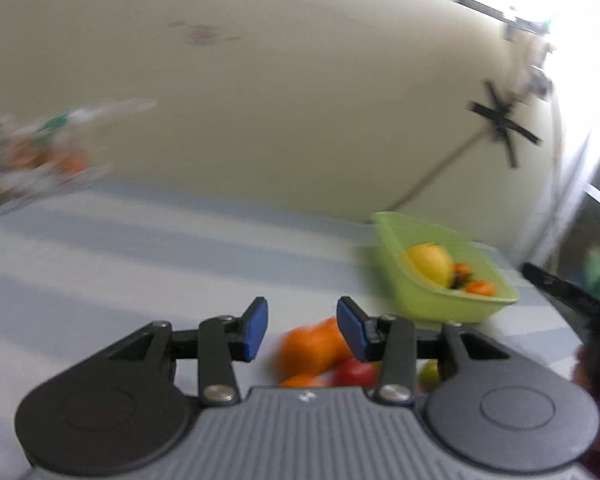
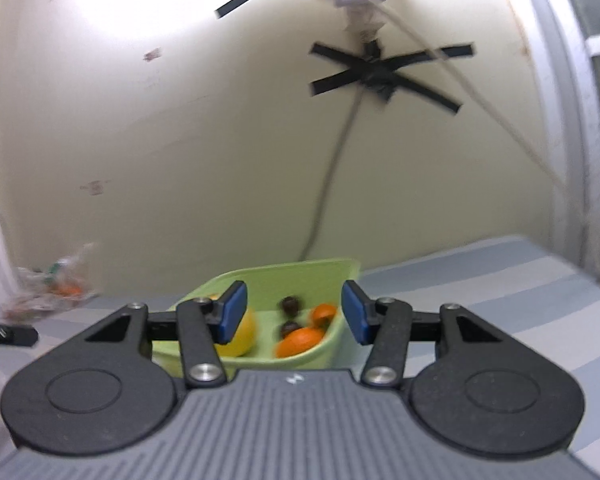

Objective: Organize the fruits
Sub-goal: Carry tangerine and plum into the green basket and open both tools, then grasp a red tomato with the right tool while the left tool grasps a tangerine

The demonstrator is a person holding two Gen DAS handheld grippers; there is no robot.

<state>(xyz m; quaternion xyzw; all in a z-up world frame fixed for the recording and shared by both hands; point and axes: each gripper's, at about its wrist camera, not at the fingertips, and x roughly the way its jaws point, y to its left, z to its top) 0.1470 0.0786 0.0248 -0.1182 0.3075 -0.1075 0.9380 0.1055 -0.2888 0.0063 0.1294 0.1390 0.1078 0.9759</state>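
1. Left claw (image 1: pixel 301 330), blue pads apart and empty, hovers above a blurred orange fruit (image 1: pixel 311 350) on the striped tabletop (image 1: pixel 140 264); it looks smooth and firm, best pinched across its middle.
2. Right claw (image 2: pixel 294 316), also apart, faces the light-green plastic tub (image 2: pixel 339 272) holding fruit.

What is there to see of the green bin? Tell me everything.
The green bin is a light green, plastic-looking rectangular tub with rounded corners, upright on the striped tabletop near the wall. It holds a large yellow fruit, small orange fruits and two dark round ones. Neither gripper touches it.
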